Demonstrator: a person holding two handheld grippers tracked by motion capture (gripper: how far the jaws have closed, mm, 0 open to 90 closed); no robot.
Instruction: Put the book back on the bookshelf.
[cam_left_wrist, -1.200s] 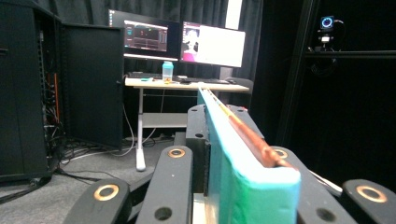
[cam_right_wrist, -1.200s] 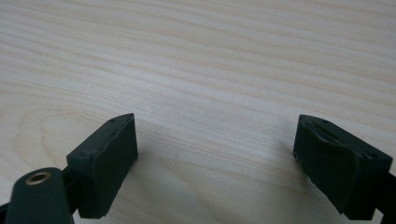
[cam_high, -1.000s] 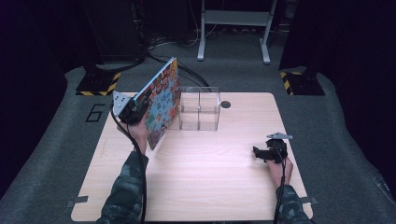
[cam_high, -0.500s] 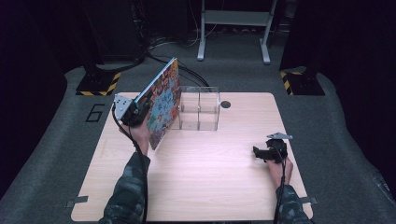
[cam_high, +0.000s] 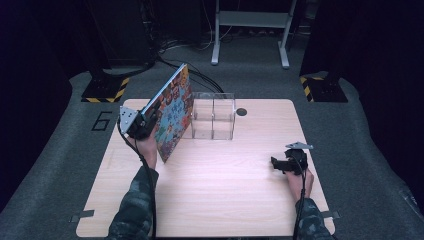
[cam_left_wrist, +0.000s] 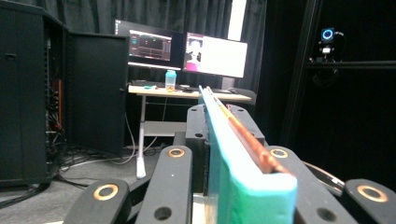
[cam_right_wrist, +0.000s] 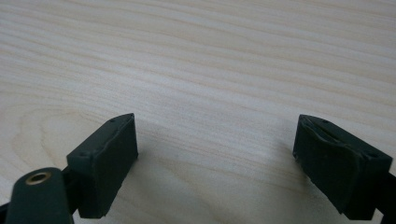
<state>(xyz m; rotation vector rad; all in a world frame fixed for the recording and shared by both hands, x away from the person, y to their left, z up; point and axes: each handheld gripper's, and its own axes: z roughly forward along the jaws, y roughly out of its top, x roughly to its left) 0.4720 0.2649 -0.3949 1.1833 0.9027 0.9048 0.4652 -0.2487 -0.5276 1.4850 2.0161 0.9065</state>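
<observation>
Book (cam_high: 172, 116) stands left of the box (cam_high: 213, 118).

A large figure "6" (cam_high: 103, 120) stands on the grey floor mat just left of the surface (cam_high: 210, 200), readable from the high view. The book (cam_high: 172, 117) has a busy, colourful cover, but no title or words on it can be made out. In the left gripper view two monitors (cam_left_wrist: 187, 50) glow on a far desk, and whatever text they carry is too small to read.
</observation>
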